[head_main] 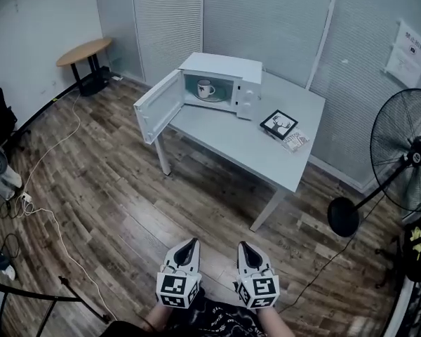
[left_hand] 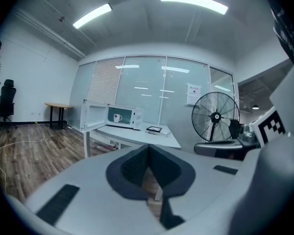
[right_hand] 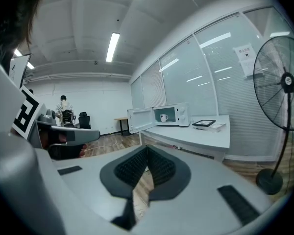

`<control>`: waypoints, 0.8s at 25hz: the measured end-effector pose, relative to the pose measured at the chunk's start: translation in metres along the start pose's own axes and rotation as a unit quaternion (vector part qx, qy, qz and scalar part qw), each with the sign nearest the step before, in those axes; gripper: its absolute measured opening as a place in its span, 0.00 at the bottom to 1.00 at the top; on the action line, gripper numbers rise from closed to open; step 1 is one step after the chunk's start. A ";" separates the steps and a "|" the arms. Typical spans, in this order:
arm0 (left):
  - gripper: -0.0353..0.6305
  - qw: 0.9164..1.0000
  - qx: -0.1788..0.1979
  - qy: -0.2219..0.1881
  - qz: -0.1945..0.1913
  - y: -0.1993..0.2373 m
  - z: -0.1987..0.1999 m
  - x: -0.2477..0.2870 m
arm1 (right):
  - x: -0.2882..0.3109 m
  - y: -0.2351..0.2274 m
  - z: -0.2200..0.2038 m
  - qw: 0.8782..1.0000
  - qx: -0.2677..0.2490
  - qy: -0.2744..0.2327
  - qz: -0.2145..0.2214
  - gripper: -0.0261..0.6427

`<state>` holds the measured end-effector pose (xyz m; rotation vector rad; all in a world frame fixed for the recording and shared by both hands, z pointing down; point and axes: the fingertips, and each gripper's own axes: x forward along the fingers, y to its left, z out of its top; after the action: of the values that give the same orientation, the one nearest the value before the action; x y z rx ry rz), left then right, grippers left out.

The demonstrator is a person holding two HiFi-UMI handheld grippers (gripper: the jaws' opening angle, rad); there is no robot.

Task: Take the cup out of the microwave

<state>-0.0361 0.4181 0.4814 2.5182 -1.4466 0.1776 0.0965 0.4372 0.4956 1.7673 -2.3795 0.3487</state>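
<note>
- Head view: my two grippers sit side by side low in the frame, over the wooden floor (head_main: pixel 112 188) and well apart from the table (head_main: pixel 259 153)
- My left gripper (head_main: pixel 191 244) has its jaws pressed together, nothing between them
- My right gripper (head_main: pixel 243 247) is closed and empty too
- The cup (head_main: pixel 205 88) stands inside the microwave (head_main: pixel 231 67), whose door (head_main: pixel 158 108) hangs wide open

A pale grey rectangular table (head_main: pixel 238 144) on white legs carries a white microwave oven (head_main: pixel 228 67) with its door open, a black-framed square picture (head_main: pixel 278 123) and, just beside it, a small printed booklet (head_main: pixel 295 140).
</note>
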 end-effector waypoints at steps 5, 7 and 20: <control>0.06 1.000 -0.005 -0.004 -0.027 0.020 0.011 0.033 | 0.030 0.001 0.013 1.000 -0.009 0.002 -0.017 0.04; 0.06 0.999 -0.003 -0.007 -0.037 0.028 0.016 0.044 | 0.042 0.000 0.016 1.000 -0.011 0.002 -0.024 0.04; 0.06 0.998 0.012 -0.005 -0.056 0.085 0.028 0.093 | 0.109 0.006 0.024 0.999 0.005 -0.003 -0.048 0.04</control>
<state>-0.0626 0.2924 0.4861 2.6146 -1.3087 0.1636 0.0588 0.3317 0.5011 1.8803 -2.2914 0.3431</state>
